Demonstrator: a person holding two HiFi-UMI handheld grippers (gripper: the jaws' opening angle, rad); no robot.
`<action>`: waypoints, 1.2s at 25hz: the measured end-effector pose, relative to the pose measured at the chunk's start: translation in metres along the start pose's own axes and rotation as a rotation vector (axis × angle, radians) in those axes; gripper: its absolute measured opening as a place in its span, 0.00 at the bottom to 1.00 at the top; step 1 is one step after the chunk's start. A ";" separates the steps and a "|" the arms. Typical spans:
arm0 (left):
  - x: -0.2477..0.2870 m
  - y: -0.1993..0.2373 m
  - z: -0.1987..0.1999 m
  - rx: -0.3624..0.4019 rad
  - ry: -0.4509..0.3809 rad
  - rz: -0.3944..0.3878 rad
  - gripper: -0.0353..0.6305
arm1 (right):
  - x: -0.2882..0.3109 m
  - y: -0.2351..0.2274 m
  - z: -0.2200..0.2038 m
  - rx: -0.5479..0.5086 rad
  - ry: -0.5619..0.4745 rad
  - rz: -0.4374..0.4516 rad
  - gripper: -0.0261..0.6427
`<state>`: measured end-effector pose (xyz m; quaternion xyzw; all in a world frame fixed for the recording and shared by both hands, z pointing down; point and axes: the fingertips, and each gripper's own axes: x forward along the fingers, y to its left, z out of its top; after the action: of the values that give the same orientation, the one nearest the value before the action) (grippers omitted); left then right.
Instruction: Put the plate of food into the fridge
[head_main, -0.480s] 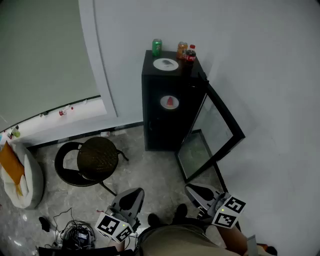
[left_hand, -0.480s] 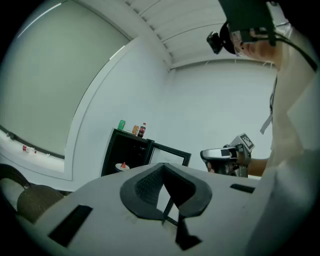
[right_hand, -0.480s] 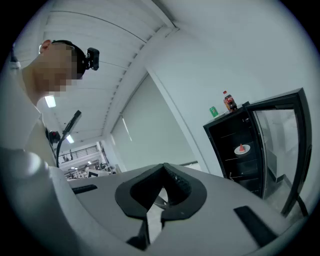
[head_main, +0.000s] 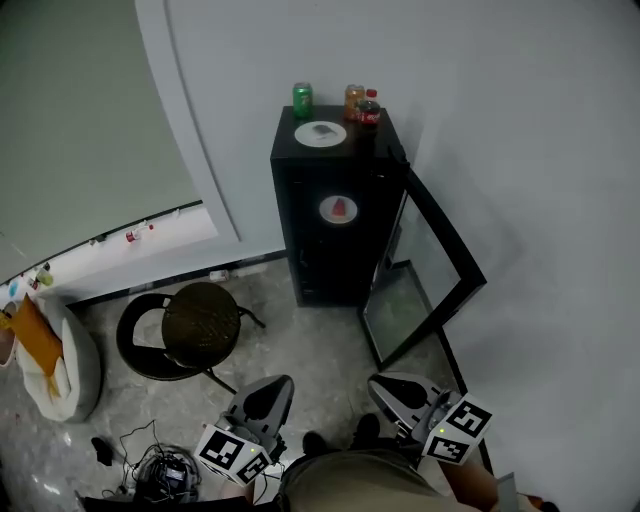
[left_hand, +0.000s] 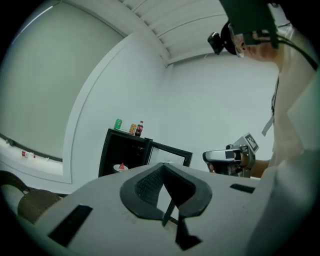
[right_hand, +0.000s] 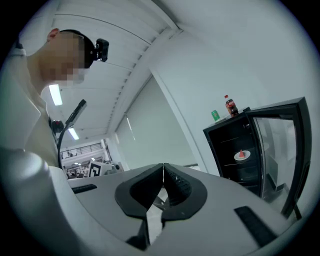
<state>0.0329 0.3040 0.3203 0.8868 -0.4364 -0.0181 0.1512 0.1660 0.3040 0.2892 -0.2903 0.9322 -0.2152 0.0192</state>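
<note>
A black mini fridge (head_main: 325, 230) stands against the wall with its glass door (head_main: 428, 275) swung open to the right. On a shelf inside rests a white plate with a red piece of food (head_main: 338, 209), also visible as the plate of food (left_hand: 121, 167) and the plate of food (right_hand: 241, 155). My left gripper (head_main: 282, 381) and right gripper (head_main: 376, 381) hang low near my body, well short of the fridge. Both are shut with nothing between the jaws, as the left gripper (left_hand: 163, 165) and right gripper (right_hand: 163, 165) views show.
On top of the fridge are a second white plate (head_main: 320, 133), a green can (head_main: 302, 98), an orange can (head_main: 353, 99) and a cola bottle (head_main: 369, 108). A round black stool (head_main: 200, 322) stands at the left, with cables (head_main: 160, 468) and a white seat (head_main: 65, 370) beyond.
The head view has shifted a little, so the fridge and stool sit slightly differently in it. Both grippers stay shut and low.
</note>
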 end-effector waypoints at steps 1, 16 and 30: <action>0.005 -0.002 0.000 0.000 0.006 0.006 0.07 | -0.001 -0.003 0.003 -0.011 0.002 0.009 0.07; 0.101 -0.027 -0.007 0.020 0.050 0.091 0.07 | -0.032 -0.089 0.033 0.049 0.032 0.092 0.07; 0.135 0.006 0.009 0.052 0.045 0.166 0.07 | -0.006 -0.114 0.048 0.077 0.076 0.197 0.07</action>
<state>0.1102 0.1929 0.3268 0.8514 -0.5051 0.0257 0.1389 0.2393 0.2046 0.2919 -0.1879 0.9473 -0.2588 0.0158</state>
